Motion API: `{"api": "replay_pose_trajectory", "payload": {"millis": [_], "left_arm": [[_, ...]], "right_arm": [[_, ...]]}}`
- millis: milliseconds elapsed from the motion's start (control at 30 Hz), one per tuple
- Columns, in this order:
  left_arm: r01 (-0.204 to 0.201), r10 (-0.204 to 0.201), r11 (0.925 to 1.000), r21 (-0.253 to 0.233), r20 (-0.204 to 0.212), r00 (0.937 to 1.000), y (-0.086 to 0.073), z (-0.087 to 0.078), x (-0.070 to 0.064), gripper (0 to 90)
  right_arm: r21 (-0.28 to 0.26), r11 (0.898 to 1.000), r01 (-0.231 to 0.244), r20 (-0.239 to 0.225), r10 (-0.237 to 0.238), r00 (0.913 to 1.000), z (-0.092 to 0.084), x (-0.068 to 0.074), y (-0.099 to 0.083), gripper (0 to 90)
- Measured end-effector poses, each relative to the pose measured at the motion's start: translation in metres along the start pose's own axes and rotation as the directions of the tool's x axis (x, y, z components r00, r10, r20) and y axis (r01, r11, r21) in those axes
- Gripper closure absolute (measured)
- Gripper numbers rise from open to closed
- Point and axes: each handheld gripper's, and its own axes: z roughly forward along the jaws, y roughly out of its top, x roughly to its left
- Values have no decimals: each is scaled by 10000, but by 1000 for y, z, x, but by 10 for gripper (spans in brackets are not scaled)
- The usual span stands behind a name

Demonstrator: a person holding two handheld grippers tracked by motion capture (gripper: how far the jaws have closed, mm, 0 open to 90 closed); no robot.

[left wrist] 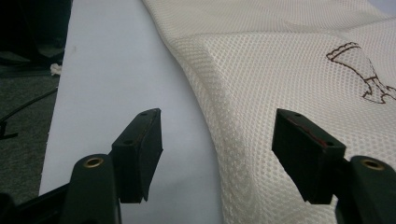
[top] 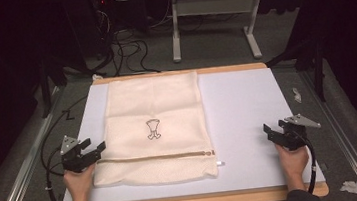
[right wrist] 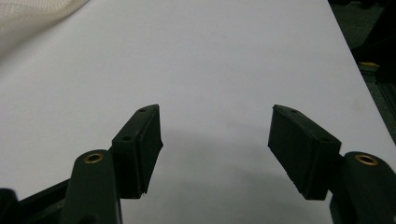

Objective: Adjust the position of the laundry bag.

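The cream mesh laundry bag (top: 155, 128) lies flat on the white table (top: 247, 108), filling its 9 o'clock half, with the zipper (top: 155, 157) running along the near edge. Both claws are spread wide with nothing in them. The left gripper (top: 90, 152) sits just beside the bag's near-left edge; in its own view the mesh (left wrist: 280, 84) already lies under the right-hand jaw. The right gripper (top: 276, 133) is well apart, out at 3 o'clock. I'd pinch the corner low, catching both layers, and bring the right one over before lifting.
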Motion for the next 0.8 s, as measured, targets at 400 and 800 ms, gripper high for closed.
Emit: {"api": "replay_pose_trajectory", "payload": {"millis": [400,800], "left_arm": [[19,-20,10000,-84,-71,10000,0,-1,0,330],[584,-591,9976,-374,-167,9981,-1,-3,5,328]], "right_arm": [[112,9999,14,6,-14,10000,1,0,1,330],[-448,9988,-195,-145,188,9997,-5,-3,-1,347]]}}
